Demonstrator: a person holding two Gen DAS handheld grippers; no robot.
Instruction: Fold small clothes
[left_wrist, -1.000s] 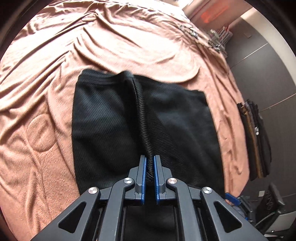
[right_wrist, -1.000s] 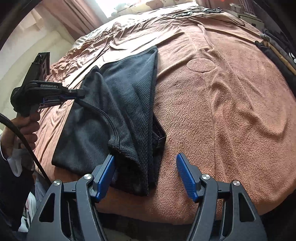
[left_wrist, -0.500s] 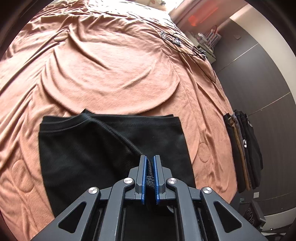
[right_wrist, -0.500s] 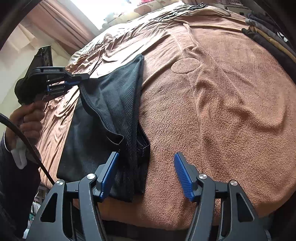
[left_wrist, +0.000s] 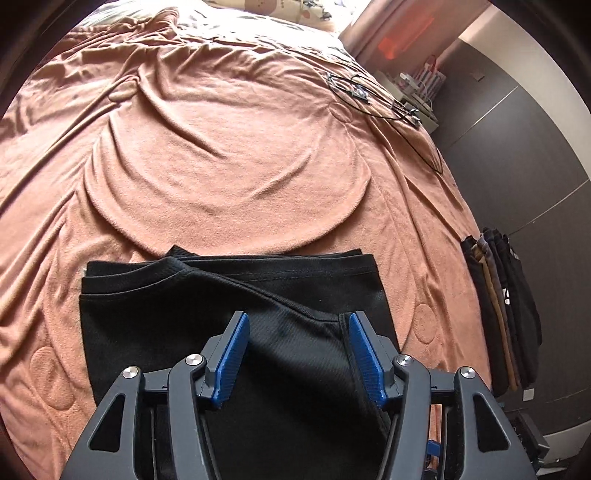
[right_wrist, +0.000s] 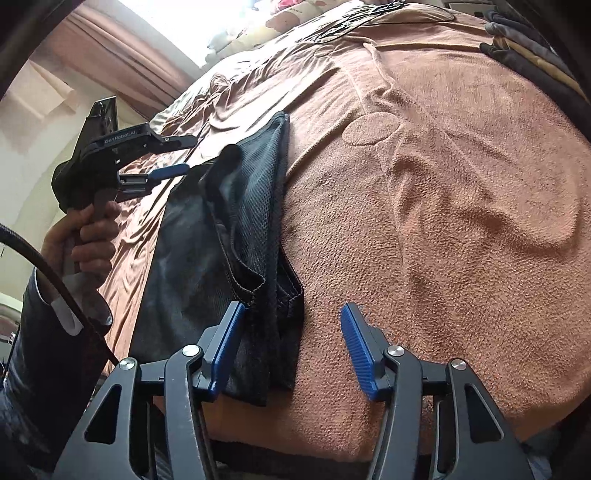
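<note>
A black mesh garment (left_wrist: 177, 317) lies partly folded on the brown bedspread (left_wrist: 229, 166), near the bed's front edge. My left gripper (left_wrist: 295, 354) hovers just above it. Its jaws are opening, and the fabric beneath them is not pinched. The right wrist view shows the left gripper (right_wrist: 190, 155) held in a hand (right_wrist: 88, 229), with a blurred flap of the garment (right_wrist: 251, 206) hanging loose right by its tips. My right gripper (right_wrist: 291, 314) stands over the garment's near corner. Its jaws are closing, with layered cloth edges between the pads, which do not press on the cloth.
A stack of dark folded clothes (left_wrist: 498, 314) sits at the bed's right edge, the same stack (right_wrist: 535, 55) being seen at the top right. Thin black cables (left_wrist: 369, 96) lie on the far right of the bedspread. Pillows line the far end. A dark wardrobe wall stands to the right.
The left gripper carried the garment's edge across, then went from shut to open and let the edge go. The right gripper's jaws narrowed slightly over the near corner.
</note>
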